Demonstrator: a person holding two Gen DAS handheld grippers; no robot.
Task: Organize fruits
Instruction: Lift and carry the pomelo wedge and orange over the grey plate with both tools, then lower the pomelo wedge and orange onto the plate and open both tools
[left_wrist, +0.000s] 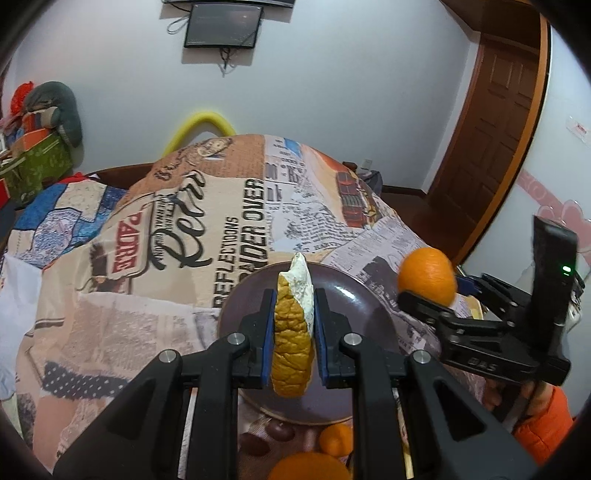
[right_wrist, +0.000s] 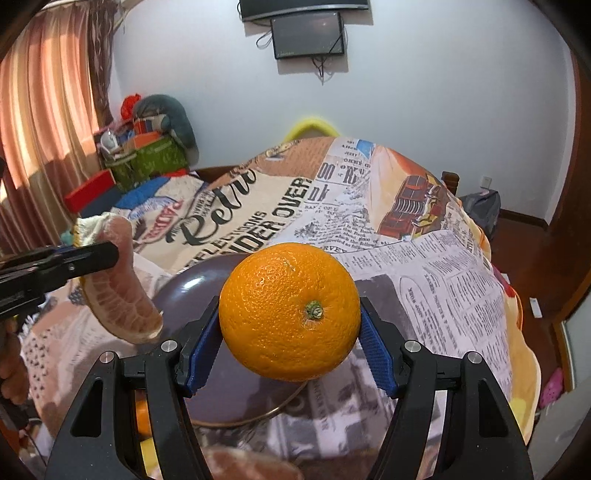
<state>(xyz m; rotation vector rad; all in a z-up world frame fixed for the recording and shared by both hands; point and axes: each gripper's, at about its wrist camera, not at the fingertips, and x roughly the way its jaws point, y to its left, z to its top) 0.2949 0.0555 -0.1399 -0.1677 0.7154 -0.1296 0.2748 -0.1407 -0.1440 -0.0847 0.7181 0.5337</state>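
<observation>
My left gripper is shut on a peeled pomelo segment and holds it above the dark purple plate. The segment also shows in the right wrist view, held at the left. My right gripper is shut on a large orange and holds it above the plate. In the left wrist view the orange and right gripper hang just right of the plate.
The plate lies on a bed covered with a newspaper-print blanket. Two more oranges lie at the near edge below the plate. Another pomelo piece shows at the bottom. A wooden door stands at right.
</observation>
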